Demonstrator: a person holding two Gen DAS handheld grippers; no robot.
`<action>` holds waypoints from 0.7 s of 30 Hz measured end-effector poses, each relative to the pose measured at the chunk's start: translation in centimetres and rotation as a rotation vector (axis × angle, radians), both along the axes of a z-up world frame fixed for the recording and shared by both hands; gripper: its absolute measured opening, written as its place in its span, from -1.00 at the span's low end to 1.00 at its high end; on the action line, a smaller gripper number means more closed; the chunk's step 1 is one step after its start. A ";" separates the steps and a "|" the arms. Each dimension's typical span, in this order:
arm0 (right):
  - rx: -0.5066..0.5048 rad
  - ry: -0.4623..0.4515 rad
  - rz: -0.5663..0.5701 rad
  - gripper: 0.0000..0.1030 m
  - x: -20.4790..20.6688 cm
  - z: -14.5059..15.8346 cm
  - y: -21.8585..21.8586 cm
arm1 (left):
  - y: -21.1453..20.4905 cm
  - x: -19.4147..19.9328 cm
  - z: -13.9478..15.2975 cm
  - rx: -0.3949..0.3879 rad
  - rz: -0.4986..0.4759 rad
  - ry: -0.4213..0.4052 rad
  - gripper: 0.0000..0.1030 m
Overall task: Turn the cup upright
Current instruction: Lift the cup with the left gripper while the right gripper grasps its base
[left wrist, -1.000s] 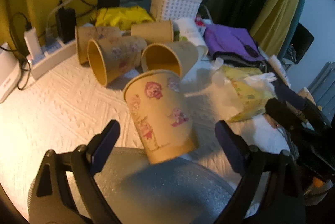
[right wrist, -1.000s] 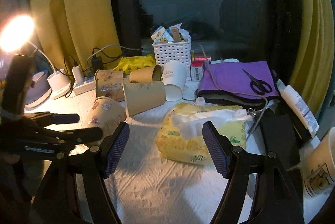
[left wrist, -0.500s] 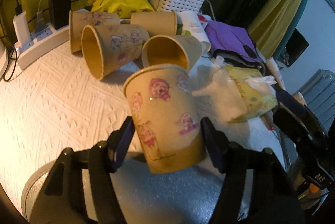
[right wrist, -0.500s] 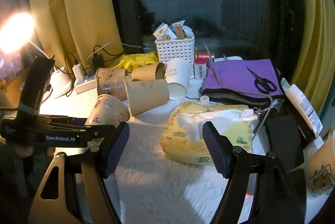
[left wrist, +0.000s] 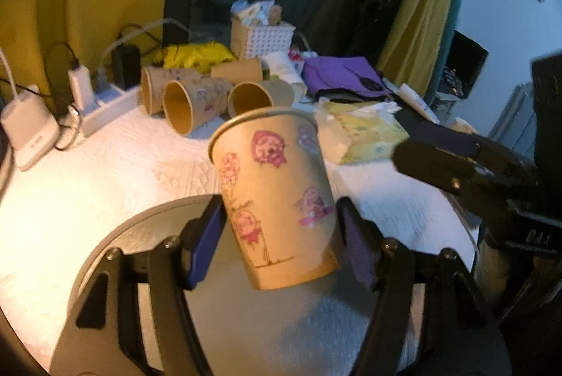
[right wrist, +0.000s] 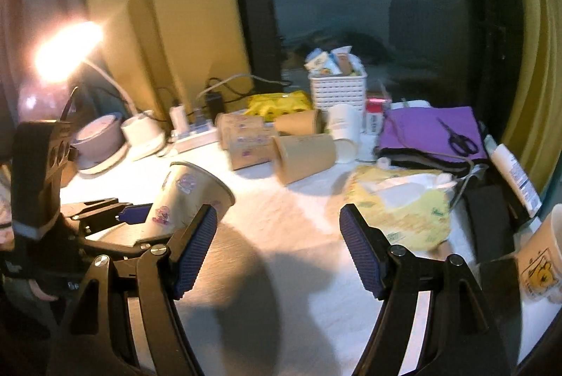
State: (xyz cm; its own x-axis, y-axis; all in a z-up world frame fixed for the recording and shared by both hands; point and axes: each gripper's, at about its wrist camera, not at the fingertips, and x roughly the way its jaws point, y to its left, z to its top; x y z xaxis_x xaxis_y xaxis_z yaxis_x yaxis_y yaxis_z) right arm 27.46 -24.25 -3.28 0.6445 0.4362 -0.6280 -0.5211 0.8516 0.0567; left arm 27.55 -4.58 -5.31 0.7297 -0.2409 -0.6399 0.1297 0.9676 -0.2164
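My left gripper [left wrist: 277, 242] is shut on a tan paper cup [left wrist: 277, 200] with pink cartoon prints. The cup hangs lifted above a round grey mat [left wrist: 281, 334], tilted, its rim pointing up and away. In the right wrist view the same cup [right wrist: 189, 197] leans in the left gripper [right wrist: 105, 221] at the left. My right gripper [right wrist: 277, 249] is open and empty over the white tablecloth [right wrist: 288, 200]. Several more tan cups [left wrist: 196, 98] lie on their sides at the back.
A tissue pack [right wrist: 404, 207] lies right of centre. A white basket [right wrist: 337, 91], purple cloth with scissors [right wrist: 460, 140], a power strip [left wrist: 105, 105], a lit lamp [right wrist: 63, 49] and a bear-print cup [right wrist: 541, 263] ring the table.
The left gripper closed on the printed cup and raised it off the mat, tilting it more upright. The right gripper stayed open and drifted a little nearer.
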 end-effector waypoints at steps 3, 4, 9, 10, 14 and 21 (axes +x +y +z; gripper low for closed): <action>0.022 0.020 0.033 0.46 -1.7 0.4 0.8 | -0.3 -2.7 0.3 0.042 -0.006 -0.045 0.27; 0.027 0.024 0.042 0.46 -2.3 0.5 1.1 | -0.4 -3.5 0.4 0.051 -0.008 -0.057 0.27; 0.080 0.077 0.094 0.46 -5.4 1.0 2.1 | -0.8 -8.1 0.5 0.120 -0.006 -0.137 0.27; 0.087 0.087 0.101 0.46 -5.9 1.0 2.3 | -0.8 -8.9 0.6 0.132 -0.005 -0.150 0.27; 0.135 0.155 0.152 0.47 -8.2 0.8 3.2 | -0.8 -11.9 0.2 0.164 -0.002 -0.183 0.27; 0.249 0.311 0.235 0.47 -11.1 -0.2 4.0 | -0.5 -17.1 -0.3 0.138 -0.009 -0.259 0.27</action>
